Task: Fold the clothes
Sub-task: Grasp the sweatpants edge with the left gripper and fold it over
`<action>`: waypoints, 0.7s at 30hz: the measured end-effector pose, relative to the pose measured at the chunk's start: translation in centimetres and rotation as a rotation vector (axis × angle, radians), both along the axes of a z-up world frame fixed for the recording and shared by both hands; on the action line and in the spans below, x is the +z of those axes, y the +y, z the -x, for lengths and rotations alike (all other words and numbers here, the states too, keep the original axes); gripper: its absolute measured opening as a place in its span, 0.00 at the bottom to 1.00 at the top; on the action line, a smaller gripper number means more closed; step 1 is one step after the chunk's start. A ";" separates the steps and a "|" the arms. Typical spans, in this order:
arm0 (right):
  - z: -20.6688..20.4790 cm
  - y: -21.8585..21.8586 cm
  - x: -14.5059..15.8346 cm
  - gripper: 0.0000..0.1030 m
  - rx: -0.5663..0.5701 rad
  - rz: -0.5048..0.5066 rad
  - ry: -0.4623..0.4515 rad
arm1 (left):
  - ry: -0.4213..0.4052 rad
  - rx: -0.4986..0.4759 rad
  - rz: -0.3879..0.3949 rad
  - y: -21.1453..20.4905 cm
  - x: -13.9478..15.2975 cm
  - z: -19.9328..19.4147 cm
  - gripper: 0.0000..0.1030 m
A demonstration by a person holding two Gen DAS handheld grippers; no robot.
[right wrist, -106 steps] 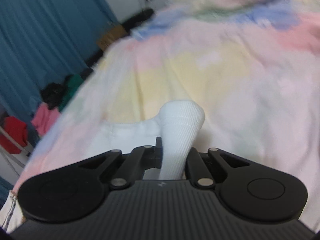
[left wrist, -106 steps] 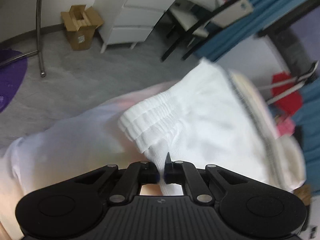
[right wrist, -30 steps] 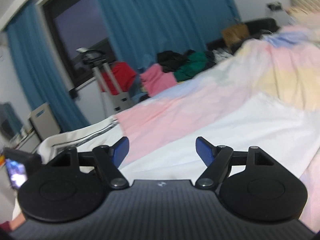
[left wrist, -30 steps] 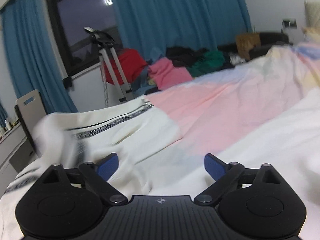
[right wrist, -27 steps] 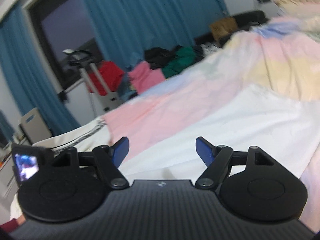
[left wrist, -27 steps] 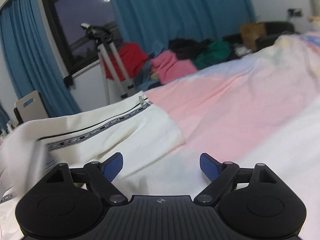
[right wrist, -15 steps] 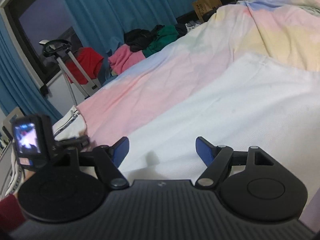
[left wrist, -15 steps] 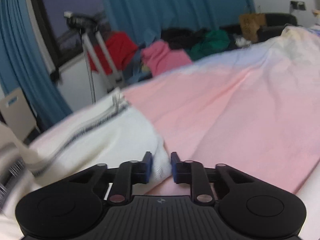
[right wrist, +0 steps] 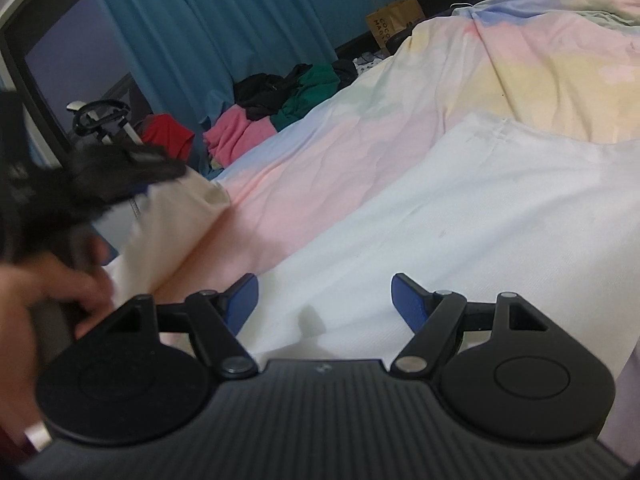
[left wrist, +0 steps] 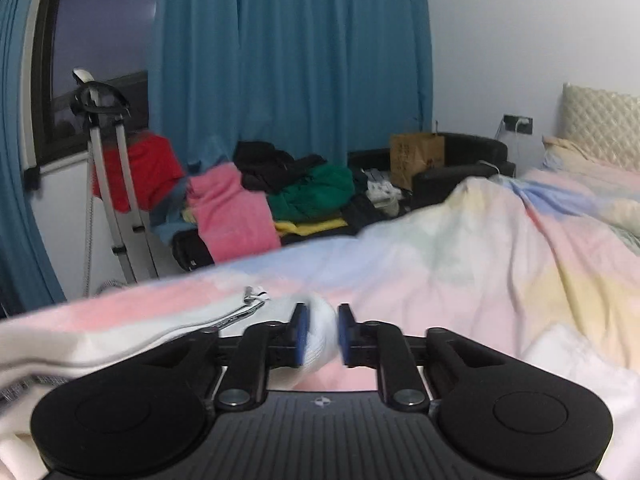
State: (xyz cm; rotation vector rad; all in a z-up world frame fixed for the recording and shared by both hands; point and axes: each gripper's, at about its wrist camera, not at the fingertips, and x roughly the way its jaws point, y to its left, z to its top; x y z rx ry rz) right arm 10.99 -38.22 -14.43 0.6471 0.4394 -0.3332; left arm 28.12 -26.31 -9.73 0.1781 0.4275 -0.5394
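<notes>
Cream garment (left wrist: 120,330) | soft, limp, light | left gripper (left wrist: 319,334) clamped on its corner | right gripper (right wrist: 324,300) apart over white cloth (right wrist: 480,208)

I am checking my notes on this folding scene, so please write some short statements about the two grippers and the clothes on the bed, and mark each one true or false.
1. The left gripper is closed on cream fabric. True; its jaws have just been closing, with the cloth between them.
2. The right gripper holds a sock. False; its jaws stand open and hold nothing.
3. A white garment lies flat on the bed in front of the right gripper. True.
4. The curtains are red. False; they are blue.
5. The pile of clothes lies on the bedspread. False; it lies beyond the bed, near the curtains.
</notes>
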 end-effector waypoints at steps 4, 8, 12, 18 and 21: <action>0.1 -0.6 -0.4 0.74 0.033 -0.068 -0.033 | 0.057 0.041 0.022 2.1 -0.3 0.6 0.56; -0.1 -0.4 -0.4 0.74 0.091 -0.115 -0.081 | -0.040 0.105 0.000 7.7 1.6 4.5 0.72; -0.3 0.2 -0.3 0.72 0.166 -0.167 -0.121 | -0.085 0.192 -0.034 14.1 3.4 11.4 0.77; -0.1 2.0 0.4 0.51 0.301 -0.224 -0.144 | 0.026 0.358 0.074 22.5 4.6 20.8 0.78; 0.1 3.1 0.6 0.52 0.343 -0.242 -0.106 | 0.047 0.409 0.109 25.1 4.9 23.4 0.78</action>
